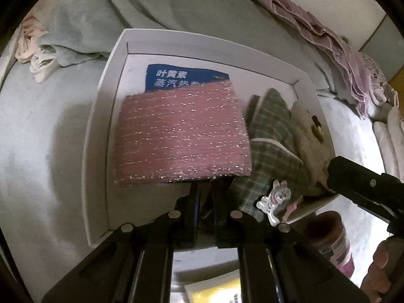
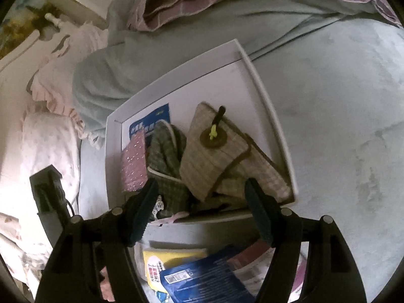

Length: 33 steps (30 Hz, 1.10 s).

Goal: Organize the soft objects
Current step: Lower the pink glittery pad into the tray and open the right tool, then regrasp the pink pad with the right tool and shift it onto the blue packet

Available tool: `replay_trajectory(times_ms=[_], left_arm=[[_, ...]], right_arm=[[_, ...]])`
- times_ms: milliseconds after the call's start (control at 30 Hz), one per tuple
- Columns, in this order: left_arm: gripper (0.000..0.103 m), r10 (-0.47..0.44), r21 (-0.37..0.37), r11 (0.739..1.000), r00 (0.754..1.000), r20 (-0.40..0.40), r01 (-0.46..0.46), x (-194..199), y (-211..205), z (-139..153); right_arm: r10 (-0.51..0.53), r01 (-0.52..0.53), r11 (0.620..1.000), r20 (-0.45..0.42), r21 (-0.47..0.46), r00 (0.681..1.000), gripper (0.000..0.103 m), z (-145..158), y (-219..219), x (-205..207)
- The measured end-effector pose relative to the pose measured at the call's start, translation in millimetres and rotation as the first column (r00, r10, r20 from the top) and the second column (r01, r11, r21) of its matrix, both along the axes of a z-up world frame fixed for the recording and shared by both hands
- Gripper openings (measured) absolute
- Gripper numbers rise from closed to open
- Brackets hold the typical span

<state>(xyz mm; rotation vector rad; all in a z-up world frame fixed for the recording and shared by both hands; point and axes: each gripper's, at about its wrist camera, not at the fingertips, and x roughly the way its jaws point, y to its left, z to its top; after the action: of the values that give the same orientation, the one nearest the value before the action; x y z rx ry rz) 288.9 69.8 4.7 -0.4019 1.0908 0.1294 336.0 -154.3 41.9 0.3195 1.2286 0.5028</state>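
Partway through sorting. White tray point(image 1: 111, 80) on bed already holding blue packet point(image 1: 176, 78), green plaid slipper point(image 1: 272, 136), beige plaid slipper point(image 2: 214, 156). Left tongs point(image 1: 205, 194) clamped on pink glitter cloth point(image 1: 181, 133), hanging over tray. Right tongs point(image 2: 202, 202) apart, empty. More packets point(image 2: 197, 277) left outside, below tray.

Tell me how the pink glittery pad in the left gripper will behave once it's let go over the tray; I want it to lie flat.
The pink glittery pad juts out from the left gripper without drooping, so it is probably fairly stiff. It looks thin and spongy, likely light. Released over the white tray, it may land leaning on the green plaid pouch rather than flat.
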Motion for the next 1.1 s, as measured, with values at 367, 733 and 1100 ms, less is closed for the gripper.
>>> replay_trajectory(times_ms=[367, 733, 1100], left_arm=[[0.010, -0.003, -0.045, 0.999, 0.999, 0.046, 0.005, -23.4, 19.1, 25.6], [0.010, 0.129, -0.012, 0.992, 0.989, 0.076, -0.129, -54.0, 69.0, 40.9], [0.010, 0.158, -0.023, 0.987, 0.985, 0.072, -0.156, -59.4, 82.4, 37.2]], right_arm=[[0.023, -0.023, 1.000, 0.045, -0.007, 0.999, 0.072, 11.7, 9.6, -7.1], [0.049, -0.059, 0.996, 0.148, 0.061, 0.988, 0.072, 27.8, 32.7, -14.2], [-0.011, 0.012, 1.000, 0.144, -0.006, 0.990, 0.039, -10.1, 54.1, 40.9]])
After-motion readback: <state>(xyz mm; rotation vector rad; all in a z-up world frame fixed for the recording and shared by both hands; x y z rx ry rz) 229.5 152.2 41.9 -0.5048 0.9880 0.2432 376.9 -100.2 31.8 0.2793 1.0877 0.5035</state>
